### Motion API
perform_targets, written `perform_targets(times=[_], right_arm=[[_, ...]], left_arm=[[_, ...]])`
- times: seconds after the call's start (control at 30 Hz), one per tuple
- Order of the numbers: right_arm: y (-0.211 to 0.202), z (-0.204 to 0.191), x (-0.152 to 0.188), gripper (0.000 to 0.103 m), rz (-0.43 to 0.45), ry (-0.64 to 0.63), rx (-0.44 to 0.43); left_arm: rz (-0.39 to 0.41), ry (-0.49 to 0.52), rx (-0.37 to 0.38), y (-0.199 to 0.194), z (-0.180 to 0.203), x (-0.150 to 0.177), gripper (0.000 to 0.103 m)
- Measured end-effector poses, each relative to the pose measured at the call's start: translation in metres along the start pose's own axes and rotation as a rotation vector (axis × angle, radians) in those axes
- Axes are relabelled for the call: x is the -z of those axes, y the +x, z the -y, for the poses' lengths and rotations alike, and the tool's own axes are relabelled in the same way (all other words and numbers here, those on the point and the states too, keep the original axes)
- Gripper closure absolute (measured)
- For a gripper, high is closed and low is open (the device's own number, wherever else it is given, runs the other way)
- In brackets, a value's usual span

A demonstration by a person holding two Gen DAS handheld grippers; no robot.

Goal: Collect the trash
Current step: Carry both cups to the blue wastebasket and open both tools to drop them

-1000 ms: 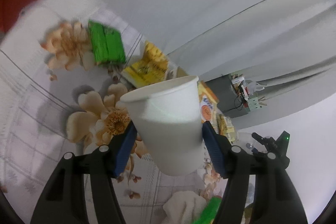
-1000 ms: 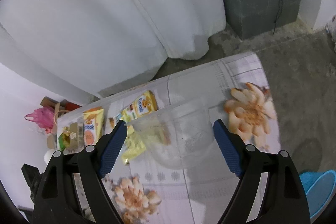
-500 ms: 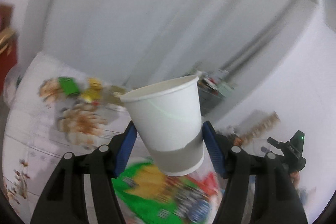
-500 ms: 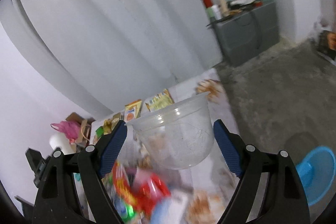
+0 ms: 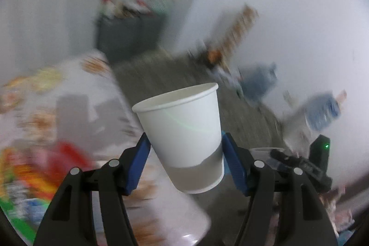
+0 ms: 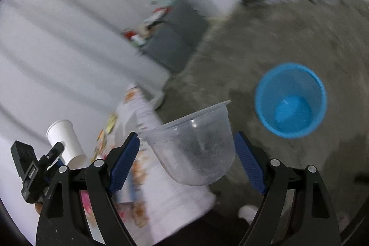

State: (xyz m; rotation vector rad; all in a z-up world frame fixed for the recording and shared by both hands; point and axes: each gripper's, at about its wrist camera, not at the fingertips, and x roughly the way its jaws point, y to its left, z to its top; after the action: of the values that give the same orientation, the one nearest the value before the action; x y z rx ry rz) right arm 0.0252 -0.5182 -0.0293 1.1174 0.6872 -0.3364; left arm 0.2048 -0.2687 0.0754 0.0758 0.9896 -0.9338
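the left gripper [image 5: 185, 159] is clamped on a white paper cup [image 5: 182, 130], blue pads pressing its lower wall on both sides, mouth up and tilted a little. the right gripper [image 6: 186, 159] is clamped the same way on a clear plastic tub [image 6: 192, 144], pads on the wall below the rim. both are carried in the air, past the edge of the table [image 6: 175, 195], with a blue bin [image 6: 291, 100] standing open on the floor to the right of the tub.

the cup looks empty and very light. its thin paper wall will dent if squeezed hard. the rolled lip and the base are its stiff parts, so the low hold near the bottom seems sound. its surface is matte, so the pads should not slip.

the tub is thin, cloudy plastic, scuffed inside, round, tapering to a narrow bottom, with a small flanged rim. it is light too, springy rather than stiff, and smoother than the paper. on that taper a loose grip could let it slide downward. a hold just under the flange is safer, since the flange would catch on the pads.

neither thing is fragile in a way that matters for trash. a short drop should suit both.

the table wears a white cloth with orange flowers, with bright wrappers [image 5: 27, 167] blurred on it. the floor is rough grey concrete. the bin is smooth plastic, round, and looks empty.
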Motion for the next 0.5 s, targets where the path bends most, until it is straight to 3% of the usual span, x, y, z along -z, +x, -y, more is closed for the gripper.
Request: perform_targets(times=[0.1,0.2,0.3,0.47,0.5], right_arm=[[0.012,0.04,-0.006,0.024,0.007,0.098,0.011],[0.03,0.083,-0.018,0.024,0.002,0.22,0.018],[0.048,0.119,-0.026,0.024,-0.009,0.324,0.021],[0.082,0.181,-0.046,0.02,-0.034,0.505,-0.026],[0.091,0.192,-0.049,0.018,-0.04,0.54,-0.027]], left_arm=[[-0.142,0.085,0.014,0.083,0.058,-0.006,0.041],[-0.233,0.173,-0.003,0.157,0.107,-0.003,0.04],[-0.317,0.173,-0.003,0.219,0.136,0.004,0.04],[-0.354,0.144,-0.03,0.305,0.149,0.007,0.038],[-0.353,0.145,-0.047,0.317,0.151,0.006,0.031]])
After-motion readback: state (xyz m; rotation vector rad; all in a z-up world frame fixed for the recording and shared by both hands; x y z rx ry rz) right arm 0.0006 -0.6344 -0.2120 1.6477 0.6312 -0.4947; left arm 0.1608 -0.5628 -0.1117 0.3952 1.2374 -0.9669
